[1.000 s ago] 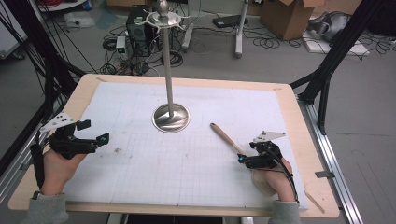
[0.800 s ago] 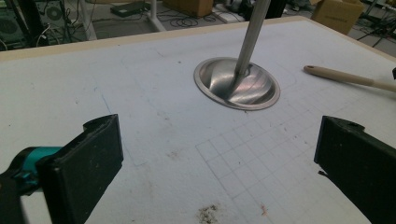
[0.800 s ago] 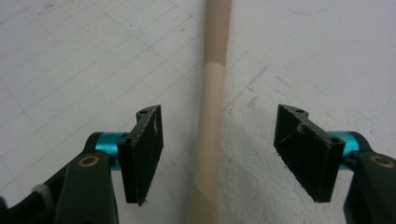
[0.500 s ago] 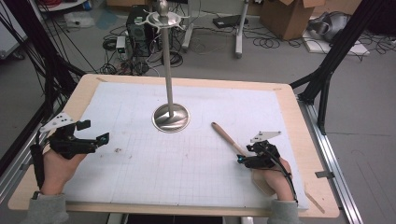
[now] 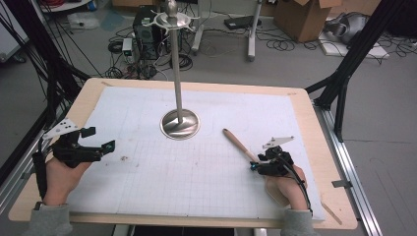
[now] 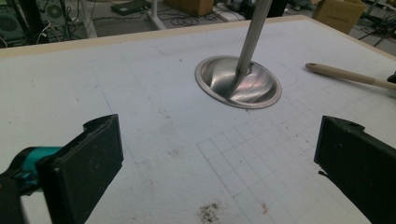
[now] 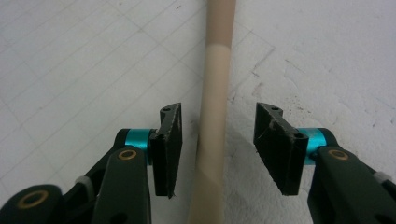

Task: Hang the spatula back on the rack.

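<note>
A wooden stick (image 5: 238,143) with a rounded end lies on the white gridded mat, right of centre. My right gripper (image 5: 255,165) sits low over its near end. In the right gripper view the stick (image 7: 212,126) runs between the two pads (image 7: 170,140), with a gap on each side; the jaws have just been closing around it. My left gripper (image 5: 98,139) rests at the mat's left side, open and empty, its pads (image 6: 91,161) far apart. A metal stand (image 5: 180,123) with a round base and tall pole rises at the mat's centre; its base (image 6: 238,82) appears ahead of the left gripper.
The white mat (image 5: 162,177) covers a wooden table (image 5: 314,118). The stand's top carries a small ring of hooks (image 5: 171,18). Boxes, cables and black frame legs stand on the floor beyond the table.
The right gripper's jaws have drawn closer together around the stick's near end. Both hands and the stick stay where they were.
</note>
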A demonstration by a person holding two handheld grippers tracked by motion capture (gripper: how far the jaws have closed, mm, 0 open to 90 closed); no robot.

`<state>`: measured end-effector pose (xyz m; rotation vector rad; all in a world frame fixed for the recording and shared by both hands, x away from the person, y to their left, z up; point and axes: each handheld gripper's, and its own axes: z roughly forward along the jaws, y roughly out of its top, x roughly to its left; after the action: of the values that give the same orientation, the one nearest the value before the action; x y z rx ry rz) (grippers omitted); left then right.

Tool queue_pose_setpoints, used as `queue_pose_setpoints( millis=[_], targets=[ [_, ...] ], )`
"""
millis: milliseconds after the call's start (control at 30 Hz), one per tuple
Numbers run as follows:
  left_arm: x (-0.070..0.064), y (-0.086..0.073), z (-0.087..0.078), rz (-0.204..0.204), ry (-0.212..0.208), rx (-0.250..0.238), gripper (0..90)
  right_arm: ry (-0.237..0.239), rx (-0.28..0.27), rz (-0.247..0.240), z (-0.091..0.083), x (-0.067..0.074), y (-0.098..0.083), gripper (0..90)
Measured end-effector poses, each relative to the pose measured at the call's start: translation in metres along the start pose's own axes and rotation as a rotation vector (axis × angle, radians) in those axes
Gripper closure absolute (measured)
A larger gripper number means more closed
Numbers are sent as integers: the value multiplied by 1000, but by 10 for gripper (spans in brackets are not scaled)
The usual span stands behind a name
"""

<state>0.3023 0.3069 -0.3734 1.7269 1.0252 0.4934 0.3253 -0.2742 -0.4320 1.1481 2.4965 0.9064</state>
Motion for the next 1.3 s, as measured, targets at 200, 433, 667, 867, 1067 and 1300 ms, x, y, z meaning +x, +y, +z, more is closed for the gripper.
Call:
queue_pose_setpoints(
  millis=[200,433,667,867,1067,1300],
  targets=[
    [0,-1,0,-4,1,-1,17,-1,15,3,3,0,2,548],
    [2,-2,0,-5,3,4,17,1,7,8,3,-1,2,589],
    [2,-2,0,-7,5,3,17,-9,7,3,4,-1,3,621],
    [2,-3,0,-7,5,7,17,-8,8,-17,4,1,4,675],
    [3,-3,0,-8,7,7,17,5,11,-14,4,3,4,741],
    [2,-3,0,1,19,12,17,3,16,17,4,3,5,757]
  ],
)
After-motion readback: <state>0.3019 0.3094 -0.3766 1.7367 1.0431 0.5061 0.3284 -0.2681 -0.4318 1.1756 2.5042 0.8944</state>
